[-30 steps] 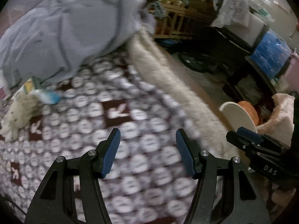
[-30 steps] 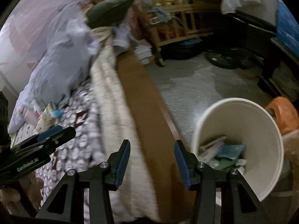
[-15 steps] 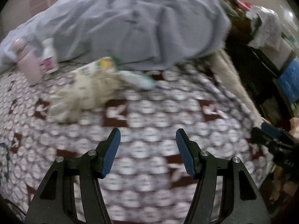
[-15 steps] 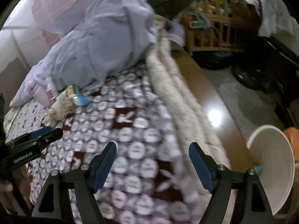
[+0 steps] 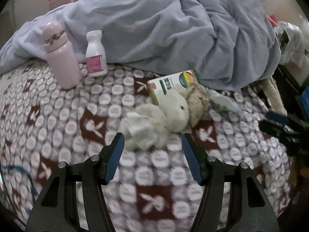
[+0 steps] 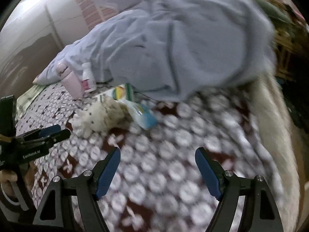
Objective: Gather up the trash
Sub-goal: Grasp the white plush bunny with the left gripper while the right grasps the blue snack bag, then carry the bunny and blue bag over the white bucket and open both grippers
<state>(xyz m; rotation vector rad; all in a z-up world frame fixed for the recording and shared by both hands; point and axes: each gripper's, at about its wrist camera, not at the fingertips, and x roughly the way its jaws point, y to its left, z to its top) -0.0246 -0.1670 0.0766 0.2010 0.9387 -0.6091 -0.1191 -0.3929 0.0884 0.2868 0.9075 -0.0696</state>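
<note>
A heap of litter lies on the patterned bedspread [image 5: 58,116]. It holds a colourful carton [image 5: 170,85], a crumpled plastic wrapper [image 5: 222,100] and a cream plush toy [image 5: 164,119] lying across them. My left gripper [image 5: 152,137] is open and holds nothing, its tips just short of the plush toy. My right gripper [image 6: 157,152] is open wide and holds nothing, over bare bedspread, well short of the blue-and-white wrapper [image 6: 143,114], carton [image 6: 119,92] and plush toy [image 6: 100,118]. Each gripper shows at the edge of the other's view: the right gripper [image 5: 280,127] and the left gripper [image 6: 48,133].
A pink flask [image 5: 59,54] and a white pill bottle [image 5: 95,56] stand against a rumpled grey blanket [image 5: 173,29] at the back. A cream fleece edge [image 6: 274,116] runs down the bed's right side. A hand [image 6: 7,179] holds the left gripper.
Both views have swung left from the bed's edge and floor onto the litter heap. The white bin has left the right view. The right jaws have widened.
</note>
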